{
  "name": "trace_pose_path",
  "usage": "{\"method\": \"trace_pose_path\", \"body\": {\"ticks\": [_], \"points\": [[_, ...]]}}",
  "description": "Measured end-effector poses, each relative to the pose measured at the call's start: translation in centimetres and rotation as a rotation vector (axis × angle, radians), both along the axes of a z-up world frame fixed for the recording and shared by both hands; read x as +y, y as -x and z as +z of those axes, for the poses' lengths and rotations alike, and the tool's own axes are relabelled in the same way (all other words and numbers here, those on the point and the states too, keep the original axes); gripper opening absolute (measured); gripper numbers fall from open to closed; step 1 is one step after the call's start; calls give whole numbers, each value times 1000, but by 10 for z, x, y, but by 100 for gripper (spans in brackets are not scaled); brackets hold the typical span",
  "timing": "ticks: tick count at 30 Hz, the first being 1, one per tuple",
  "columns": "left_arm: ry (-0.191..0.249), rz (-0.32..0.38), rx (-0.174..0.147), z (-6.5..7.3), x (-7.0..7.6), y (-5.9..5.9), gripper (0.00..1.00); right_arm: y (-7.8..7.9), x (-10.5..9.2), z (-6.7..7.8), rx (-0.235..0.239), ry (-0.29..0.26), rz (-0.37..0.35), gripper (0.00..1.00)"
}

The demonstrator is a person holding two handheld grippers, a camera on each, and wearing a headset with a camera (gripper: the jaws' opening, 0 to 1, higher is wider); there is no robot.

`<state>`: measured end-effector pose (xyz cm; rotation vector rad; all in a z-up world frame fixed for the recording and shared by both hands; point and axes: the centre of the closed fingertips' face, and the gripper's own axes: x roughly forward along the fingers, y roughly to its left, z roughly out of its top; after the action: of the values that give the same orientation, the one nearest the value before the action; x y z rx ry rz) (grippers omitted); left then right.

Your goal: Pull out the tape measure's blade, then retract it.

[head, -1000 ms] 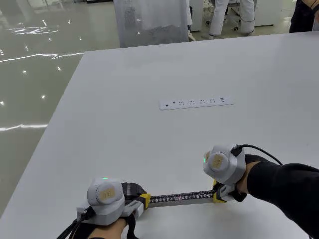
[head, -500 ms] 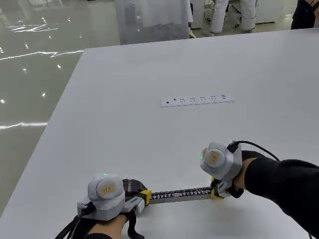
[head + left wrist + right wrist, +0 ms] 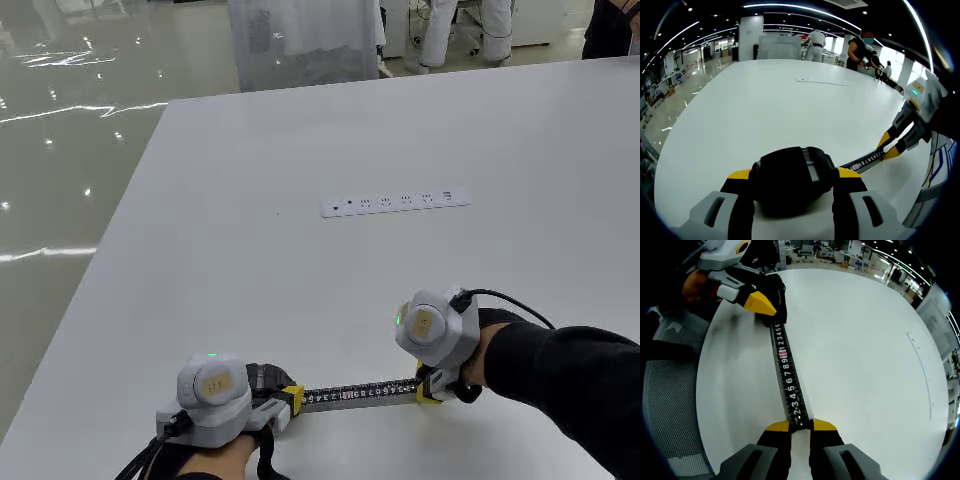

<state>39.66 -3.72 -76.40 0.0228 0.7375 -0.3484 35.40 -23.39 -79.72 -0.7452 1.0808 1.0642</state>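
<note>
Black case clamped in the left gripper as anchor, the right gripper pinches the blade tip to keep it taut.

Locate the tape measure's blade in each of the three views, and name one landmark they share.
Head view: blade lies bottom centre, spanning from the left gripper to the right gripper.
Left gripper view: blade at lower right, running from the case to the right gripper.
Right gripper view: blade runs up the middle, from that gripper's shut jaws to the case.
Shared landmark: the white power strip beyond the grippers.
</note>
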Motion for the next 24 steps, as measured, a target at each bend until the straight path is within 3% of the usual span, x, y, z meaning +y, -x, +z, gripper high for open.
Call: {"method": "trace_pose_path", "body": {"ticks": [18, 22, 24], "points": [[6, -1, -7, -1, -1, 0, 59, -2, 9, 2, 0, -1, 13, 8], [6, -4, -26, -1, -1, 1, 59, -2, 11, 2, -3, -1, 7, 8], [-10, 2, -21, -1, -2, 0, 59, -1, 12, 1, -8, -3, 4, 8]]}}
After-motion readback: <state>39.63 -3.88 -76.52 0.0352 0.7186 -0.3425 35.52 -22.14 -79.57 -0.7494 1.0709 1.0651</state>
